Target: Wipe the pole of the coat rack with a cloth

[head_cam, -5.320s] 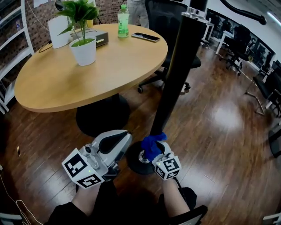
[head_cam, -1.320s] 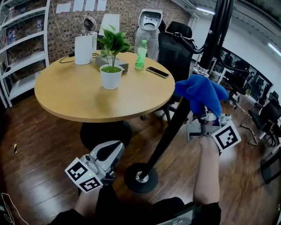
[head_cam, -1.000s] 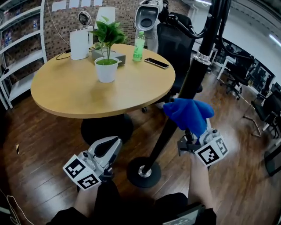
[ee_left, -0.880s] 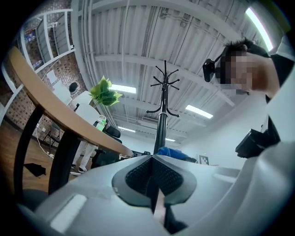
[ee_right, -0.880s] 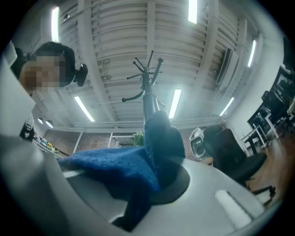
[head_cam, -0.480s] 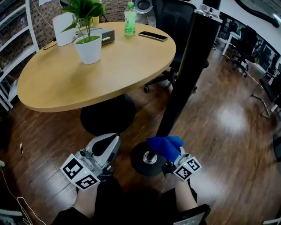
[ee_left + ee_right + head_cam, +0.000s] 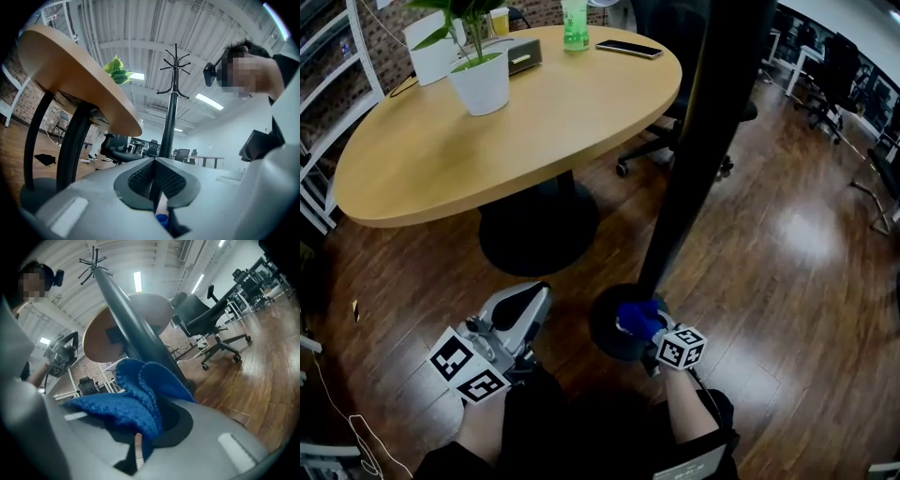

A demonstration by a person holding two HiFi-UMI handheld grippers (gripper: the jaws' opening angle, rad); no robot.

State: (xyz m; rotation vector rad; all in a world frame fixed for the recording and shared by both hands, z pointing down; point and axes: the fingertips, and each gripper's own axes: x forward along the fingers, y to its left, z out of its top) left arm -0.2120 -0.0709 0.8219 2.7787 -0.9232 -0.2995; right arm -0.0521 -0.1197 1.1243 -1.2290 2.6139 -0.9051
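We have the blue cloth (image 7: 637, 316) clamped in our right claw (image 7: 647, 328), low against the coat rack pole (image 7: 701, 150) just above its base (image 7: 605, 330), while our left claw (image 7: 528, 298) hangs closed, empty.

The cloth (image 7: 636, 317) at foot of pole (image 7: 703, 141); table (image 7: 534, 122) left of pole; pot (image 7: 480, 86) on table.

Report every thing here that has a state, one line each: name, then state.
Coat rack pole, upright on its round base.
Left gripper, shut, empty.
Right gripper, shut on the blue cloth.
blue cloth, bunched at the pole's foot.
Green bottle, upright on the table.
Potted plant, upright on the table.
Phone, lying flat, screen dark.
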